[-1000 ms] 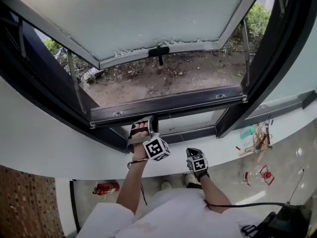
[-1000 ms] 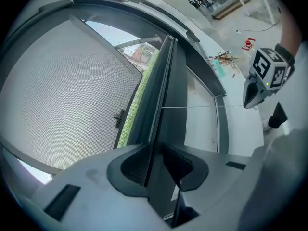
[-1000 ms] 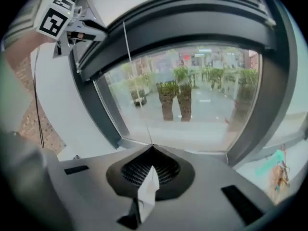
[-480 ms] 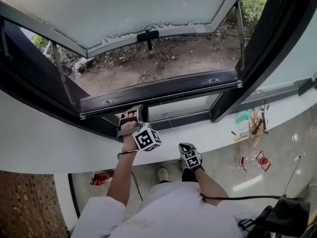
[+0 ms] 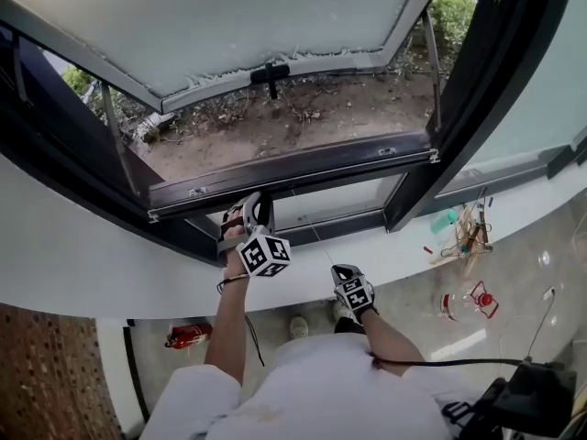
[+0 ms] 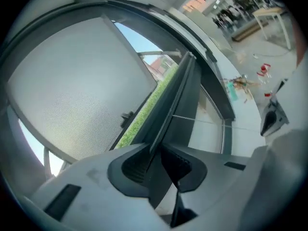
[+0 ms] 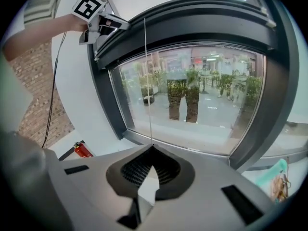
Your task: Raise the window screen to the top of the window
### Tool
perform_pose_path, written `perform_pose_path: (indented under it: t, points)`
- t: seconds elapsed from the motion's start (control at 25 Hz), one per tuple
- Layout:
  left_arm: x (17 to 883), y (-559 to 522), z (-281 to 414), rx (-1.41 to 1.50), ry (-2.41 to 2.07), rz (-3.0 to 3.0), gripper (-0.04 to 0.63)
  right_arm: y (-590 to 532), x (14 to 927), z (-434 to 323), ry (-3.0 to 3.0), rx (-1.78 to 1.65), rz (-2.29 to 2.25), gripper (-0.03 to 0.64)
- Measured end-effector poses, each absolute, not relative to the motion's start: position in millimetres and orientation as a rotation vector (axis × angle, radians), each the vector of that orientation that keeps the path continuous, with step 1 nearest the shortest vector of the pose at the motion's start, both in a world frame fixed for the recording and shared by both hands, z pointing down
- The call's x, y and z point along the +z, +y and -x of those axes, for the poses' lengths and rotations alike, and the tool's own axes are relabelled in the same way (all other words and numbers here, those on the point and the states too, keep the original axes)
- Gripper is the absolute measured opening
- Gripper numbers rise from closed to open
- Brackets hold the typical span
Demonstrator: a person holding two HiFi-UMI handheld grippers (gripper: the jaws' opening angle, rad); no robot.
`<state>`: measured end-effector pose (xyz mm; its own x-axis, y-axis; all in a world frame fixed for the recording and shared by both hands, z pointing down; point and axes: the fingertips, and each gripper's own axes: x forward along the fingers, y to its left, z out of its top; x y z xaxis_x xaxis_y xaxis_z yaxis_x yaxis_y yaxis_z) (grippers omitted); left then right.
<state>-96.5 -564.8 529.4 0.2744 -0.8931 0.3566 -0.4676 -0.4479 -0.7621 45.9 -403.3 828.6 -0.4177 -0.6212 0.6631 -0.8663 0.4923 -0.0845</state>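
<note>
The window screen's dark bottom bar (image 5: 303, 174) runs across the foot of the open window frame. My left gripper (image 5: 249, 214) reaches up to the bar's left part. In the left gripper view the jaws (image 6: 157, 159) are shut on the bar's edge (image 6: 175, 100). A thin pull cord (image 7: 146, 81) hangs from the bar down to my right gripper (image 7: 151, 150), whose jaws are shut on it. In the head view the right gripper (image 5: 343, 273) sits lower, over the white sill, with the cord (image 5: 321, 244) running up from it.
The frosted sash (image 5: 229, 26) is swung outward over bare ground and shrubs (image 5: 303, 117). A fixed glass pane (image 7: 192, 100) sits below the bar. The white sill (image 5: 101, 273) curves left. A red fire extinguisher (image 5: 188, 337) and small items (image 5: 468, 236) lie on the floor.
My left gripper has rolled on the bar while staying in place. My right gripper has drawn slightly down and away from the window with the cord.
</note>
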Motion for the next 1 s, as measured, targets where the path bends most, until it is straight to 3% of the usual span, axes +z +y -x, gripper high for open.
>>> perform_pose_path:
  t: [0.4,0.56,0.68,1.0]
  points:
    - [486,-542,115,-0.403,1.652,2.495,0.058,-407,824,-41,-2.215,0.552,-1.223,0.002]
    - [491,-527,117,-0.288,1.702,2.599,0.055,-407,822,-38,-2.227,0.559,-1.227,0.002]
    - [496,-518,122,-0.204,1.755,2.652,0.009,-408,820,-36,-2.243,0.555,-1.24,0.002]
    - [507,-505,135,-0.179,1.826,2.661,0.006,-417,810,-31,-2.265,0.46,-1.258,0.002]
